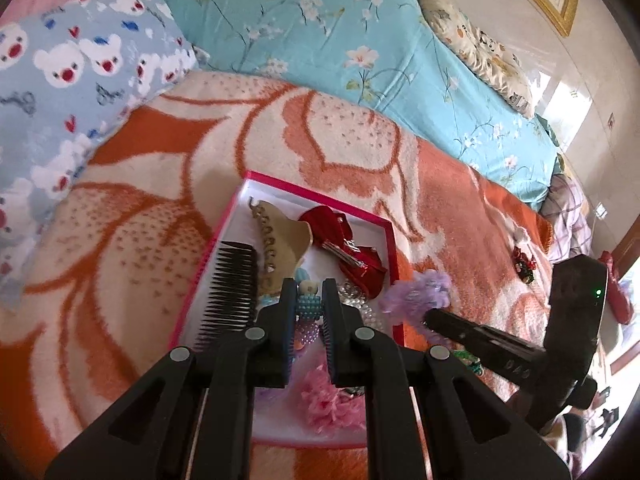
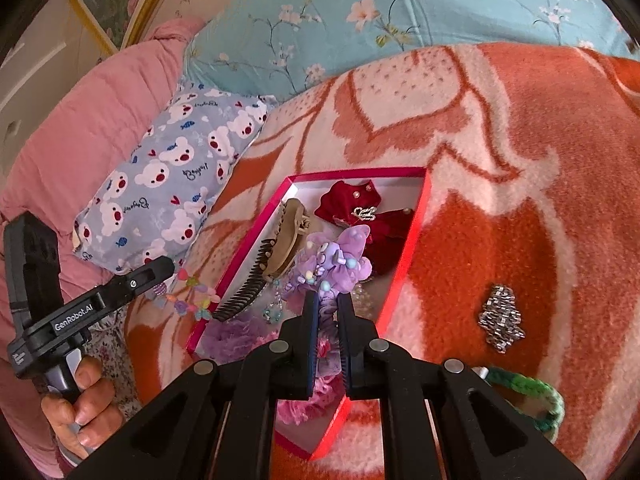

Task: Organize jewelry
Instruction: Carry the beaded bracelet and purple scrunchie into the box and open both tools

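Observation:
A pink-rimmed white box [image 1: 320,200] [image 2: 416,232] lies on the orange blanket and holds a black comb [image 1: 232,292] [image 2: 244,292], a tan claw clip [image 1: 280,236] [image 2: 286,236], a red bow [image 1: 352,252] [image 2: 360,208] and pink and purple scrunchies. My left gripper [image 1: 308,300] is shut on a blue beaded bracelet [image 1: 308,306] just above the box. My right gripper [image 2: 328,308] is shut on a purple frilly scrunchie [image 2: 332,264] [image 1: 416,292] above the box's middle. In the right wrist view the left gripper [image 2: 160,270] carries a pastel bead string [image 2: 188,304].
On the blanket outside the box lie a silver sequin piece [image 2: 502,318], a green braided band [image 2: 532,396], and small red ornaments [image 1: 524,264]. A bear-print pillow [image 2: 176,184], a pink quilt [image 2: 80,128] and a turquoise floral quilt [image 1: 320,36] border the blanket.

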A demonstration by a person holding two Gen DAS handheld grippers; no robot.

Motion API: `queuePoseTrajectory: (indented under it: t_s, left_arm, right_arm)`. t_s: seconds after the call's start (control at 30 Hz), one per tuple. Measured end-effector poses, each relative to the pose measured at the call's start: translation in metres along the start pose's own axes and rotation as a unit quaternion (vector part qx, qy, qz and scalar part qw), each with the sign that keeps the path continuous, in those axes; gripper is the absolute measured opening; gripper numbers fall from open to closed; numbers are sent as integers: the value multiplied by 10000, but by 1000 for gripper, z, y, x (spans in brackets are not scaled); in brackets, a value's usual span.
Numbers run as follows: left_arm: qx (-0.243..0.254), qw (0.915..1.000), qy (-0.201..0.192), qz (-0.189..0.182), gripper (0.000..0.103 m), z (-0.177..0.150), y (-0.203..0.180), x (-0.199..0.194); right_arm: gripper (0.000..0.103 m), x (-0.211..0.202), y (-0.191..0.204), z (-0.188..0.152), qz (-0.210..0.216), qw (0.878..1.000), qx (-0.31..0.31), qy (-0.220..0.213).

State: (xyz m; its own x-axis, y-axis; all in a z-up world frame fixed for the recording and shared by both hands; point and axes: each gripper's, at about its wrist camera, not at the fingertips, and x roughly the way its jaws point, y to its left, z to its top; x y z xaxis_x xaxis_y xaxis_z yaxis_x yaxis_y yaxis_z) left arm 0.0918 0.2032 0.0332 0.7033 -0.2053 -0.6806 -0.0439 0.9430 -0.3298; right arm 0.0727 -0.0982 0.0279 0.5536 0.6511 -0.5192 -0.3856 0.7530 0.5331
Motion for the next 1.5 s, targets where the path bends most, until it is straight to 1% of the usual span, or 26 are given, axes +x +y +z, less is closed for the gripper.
queuePoseTrajectory:
  t_s: [0.2,0.37,0.53,0.73,0.9,1.1,1.17,1.2,1.3,1.37,1.5]
  left_arm:
    - [-75,9995,286,-117,10,-3,3,35]
    - [-74,9985,540,91,10,-10,8,60]
    - [-125,9970,694,315,10,-19,16,73]
    - [-158,9956,808,457,10,-25,21,81]
    - [-226,9946,882,496,10,-25,24,86]
    - [-214,9942,902,551,11,-25,23,86]
    - [-223,9940,923,542,12,-24,22,87]
    - [-220,9940,922,542,13,-24,22,87]
    - [-200,9940,917,554,14,-24,21,86]
    - [-191,9940,917,558,14,-25,21,85]
    - [-190,9943,901,530,20,-24,20,82]
  right_arm:
    - [9,27,2,3,-57,9998,-49,157]
    - [9,46,-2,5,-209,9993,-97,277]
    - [9,59,-5,3,-328,9985,-198,393]
    - [9,70,-6,3,-359,9981,-222,456]
    - [13,73,-6,4,-399,9978,-247,466]
    - [14,72,-6,4,-379,9979,-218,487]
    - [15,72,-6,4,-374,9979,-204,492]
    - [16,72,-6,4,-376,9979,-208,489]
    - [26,70,-5,3,-367,9981,-207,457]
    - [27,69,-4,2,-369,9980,-218,474]
    - [29,67,-3,1,-372,9979,-232,471]
